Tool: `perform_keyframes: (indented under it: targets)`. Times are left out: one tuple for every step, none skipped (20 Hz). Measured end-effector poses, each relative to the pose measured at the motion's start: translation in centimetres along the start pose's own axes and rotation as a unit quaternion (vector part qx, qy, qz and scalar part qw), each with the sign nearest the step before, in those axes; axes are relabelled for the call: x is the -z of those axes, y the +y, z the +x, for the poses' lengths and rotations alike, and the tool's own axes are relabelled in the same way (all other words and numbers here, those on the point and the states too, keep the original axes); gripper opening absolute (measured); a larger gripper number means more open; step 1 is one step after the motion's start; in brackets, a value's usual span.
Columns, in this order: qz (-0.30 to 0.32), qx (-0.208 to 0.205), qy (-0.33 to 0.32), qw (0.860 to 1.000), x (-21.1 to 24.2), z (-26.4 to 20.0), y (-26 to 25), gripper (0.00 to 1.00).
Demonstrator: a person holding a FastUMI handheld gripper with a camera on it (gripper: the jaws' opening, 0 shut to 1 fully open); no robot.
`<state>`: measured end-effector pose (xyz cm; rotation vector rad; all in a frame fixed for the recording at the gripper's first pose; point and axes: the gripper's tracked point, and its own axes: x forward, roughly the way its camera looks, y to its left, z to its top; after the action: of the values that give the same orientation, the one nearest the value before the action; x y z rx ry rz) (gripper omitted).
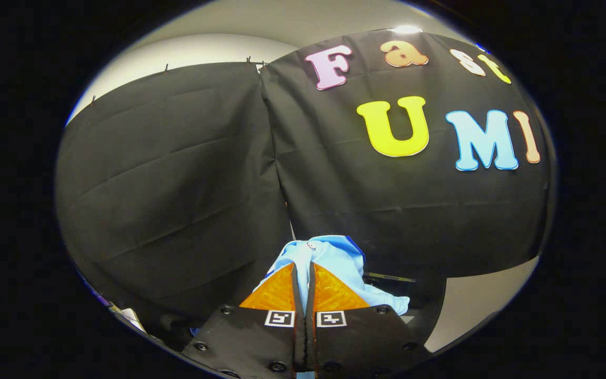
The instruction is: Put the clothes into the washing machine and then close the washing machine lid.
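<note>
Clothes (329, 258), a light blue garment, sit pinched between the two orange fingers (276, 292) of the gripper (303, 271), which are clamped on the fabric with almost no gap. Cloth bunches just ahead of the fingertips and hangs down past the right finger. Beyond it hangs the black wall (177, 173).

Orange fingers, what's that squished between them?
In the gripper view, light blue clothes sit pinched between the two orange fingers, bunching up past their tips. The gripper is shut on the cloth.
</note>
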<state>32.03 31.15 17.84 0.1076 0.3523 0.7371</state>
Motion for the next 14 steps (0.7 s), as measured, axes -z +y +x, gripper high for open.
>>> perform_keyframes:
  targets:
    - [0.0,0.004,0.003,1.0,0.6,0.6,0.0,0.01]
    - [0.0,0.007,0.007,1.0,1.3,1.1,0.0,0.01]
    - [0.002,0.009,0.011,1.0,2.0,1.7,0.0,0.01]
    - [0.003,0.012,0.015,1.0,2.8,2.3,-0.1,0.01]
    - [0.005,0.015,0.021,1.0,3.7,2.9,-0.2,0.01]
    - [0.008,0.018,0.024,1.0,4.7,3.5,-0.2,0.01]
    - [0.012,0.02,0.029,0.999,5.6,4.1,-0.2,0.01]
    - [0.014,0.019,0.033,0.999,6.5,4.7,-0.1,0.01]
    - [0.014,0.022,0.035,0.999,7.1,5.2,-0.2,0.01]
    - [0.01,0.024,0.036,0.999,7.9,5.7,-0.3,0.01]
    - [0.007,0.027,0.038,0.999,8.5,6.3,-0.5,0.01]
    - [0.008,0.029,0.039,0.999,9.3,6.8,-0.5,0.01]
    - [0.009,0.031,0.04,0.999,10.0,7.2,-0.6,0.01]
    - [0.009,0.035,0.042,0.998,10.6,7.7,-0.6,0.01]
